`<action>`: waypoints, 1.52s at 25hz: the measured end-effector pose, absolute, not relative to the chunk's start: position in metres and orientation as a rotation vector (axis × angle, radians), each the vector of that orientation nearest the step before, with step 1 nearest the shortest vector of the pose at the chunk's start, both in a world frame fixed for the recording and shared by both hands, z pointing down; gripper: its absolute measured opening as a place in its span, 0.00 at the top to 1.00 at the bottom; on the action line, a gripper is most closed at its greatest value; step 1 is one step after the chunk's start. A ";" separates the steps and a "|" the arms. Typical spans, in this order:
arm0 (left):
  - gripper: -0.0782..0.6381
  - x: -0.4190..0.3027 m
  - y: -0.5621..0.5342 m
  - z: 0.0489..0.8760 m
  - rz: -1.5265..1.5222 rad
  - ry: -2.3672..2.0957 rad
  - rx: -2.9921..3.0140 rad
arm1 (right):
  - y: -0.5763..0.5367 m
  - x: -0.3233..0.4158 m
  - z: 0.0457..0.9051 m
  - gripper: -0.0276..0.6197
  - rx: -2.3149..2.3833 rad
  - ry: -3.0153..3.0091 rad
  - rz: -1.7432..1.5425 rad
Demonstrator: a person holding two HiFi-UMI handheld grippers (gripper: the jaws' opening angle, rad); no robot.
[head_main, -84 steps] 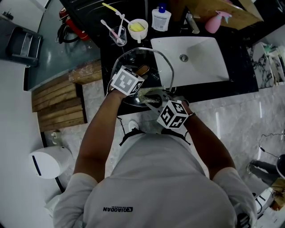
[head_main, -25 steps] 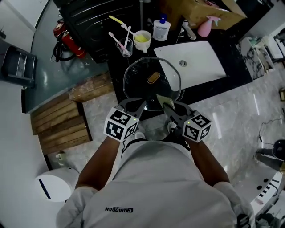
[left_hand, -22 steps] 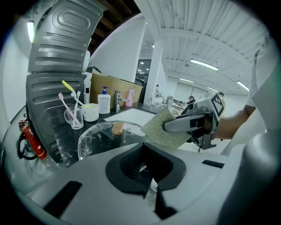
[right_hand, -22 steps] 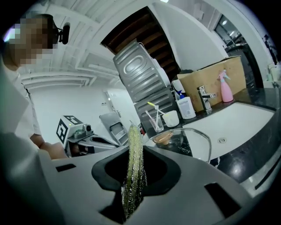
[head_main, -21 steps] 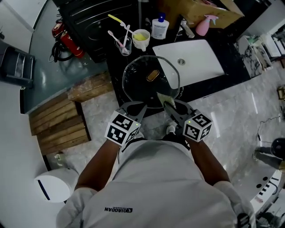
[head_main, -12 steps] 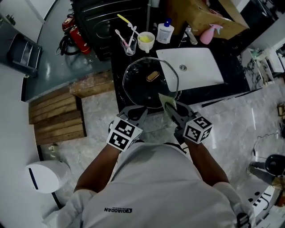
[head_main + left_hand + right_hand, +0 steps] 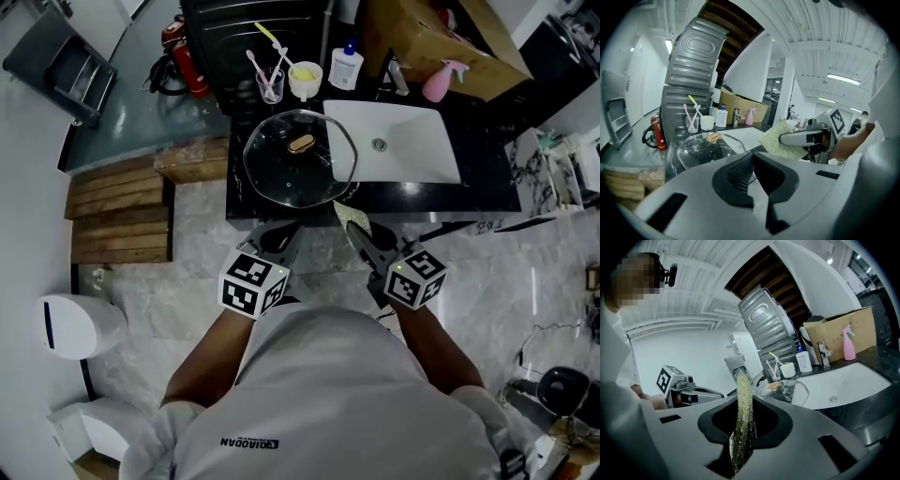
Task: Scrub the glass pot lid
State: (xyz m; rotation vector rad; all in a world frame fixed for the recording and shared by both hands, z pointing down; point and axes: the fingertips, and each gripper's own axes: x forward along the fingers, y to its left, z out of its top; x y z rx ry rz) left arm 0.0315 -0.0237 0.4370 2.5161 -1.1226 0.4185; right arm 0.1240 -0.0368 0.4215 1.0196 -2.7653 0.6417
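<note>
Glass pot lid (image 7: 298,173) is lying flat on the black counter (image 7: 469,195), just left of the white sink (image 7: 412,150). Left gripper (image 7: 284,234) is hovering near it, jaws pressed together, empty. Right gripper (image 7: 360,234) is pinching a green scouring pad (image 7: 743,418) edge-on.

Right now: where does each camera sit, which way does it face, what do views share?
Head view: on the person's head, looking steeply down at the counter; shows shirt, arms, left tool, right tool.
Left gripper view: on the left tool, looking along its shut jaws toward the glass pot lid; right tool crosses at right.
Right gripper view: on the right tool, looking along jaws clamped on the scrub pad toward the sink; left tool at left.
Shared: all three see the lid on the counter.
</note>
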 end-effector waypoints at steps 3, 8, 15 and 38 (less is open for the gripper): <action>0.87 0.046 -0.003 0.440 0.298 -1.113 2.398 | -0.021 0.139 0.426 0.82 0.967 -2.766 0.600; 0.87 0.062 0.031 0.448 0.320 -1.219 2.358 | 0.006 0.158 0.429 0.82 0.888 -2.788 0.571; 0.87 0.071 0.058 0.439 0.379 -1.295 2.361 | 0.020 0.166 0.435 0.82 0.838 -2.784 0.652; 0.87 0.014 0.059 0.411 0.444 -1.253 2.495 | 0.043 0.114 0.401 0.82 1.003 -2.763 0.503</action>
